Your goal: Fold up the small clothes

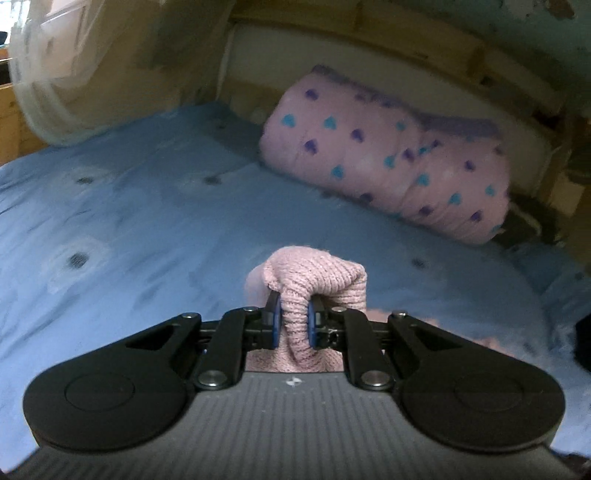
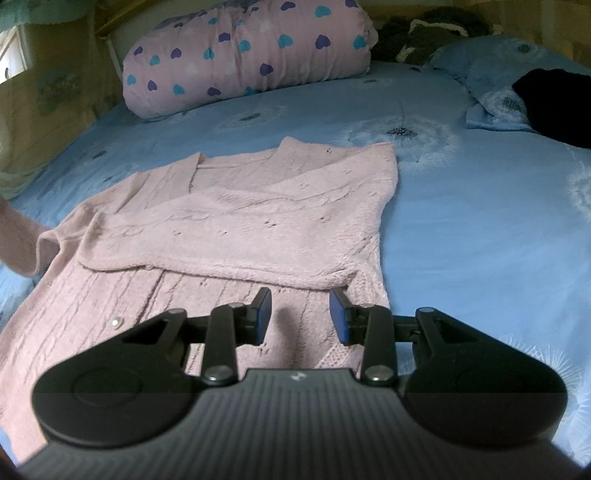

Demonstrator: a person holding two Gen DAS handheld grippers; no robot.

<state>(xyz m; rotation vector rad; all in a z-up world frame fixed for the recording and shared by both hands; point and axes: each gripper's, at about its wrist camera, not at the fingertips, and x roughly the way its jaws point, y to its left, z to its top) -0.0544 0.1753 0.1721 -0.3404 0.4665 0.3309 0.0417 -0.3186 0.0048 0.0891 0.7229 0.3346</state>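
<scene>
While the left gripper point(image 1: 294, 319) pinches cardigan point(image 2: 236, 221) knit, right view shows it spread.

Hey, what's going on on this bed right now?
A person with two handheld grippers is folding a pink knit cardigan on the blue bedsheet. The left gripper is shut on a bunched piece of the knit. The right gripper hangs open over the hem, holding nothing. One sleeve already lies folded across the front.

I see a blue sheet point(image 2: 461, 221) with dandelion prints over the bed; a pink quilt point(image 2: 243, 55) with hearts lies rolled at its far end; a black cloth point(image 2: 557, 107) sits on a blue pillow point(image 2: 491, 70); beside the quilt, a dark bundle point(image 2: 428, 33).
</scene>
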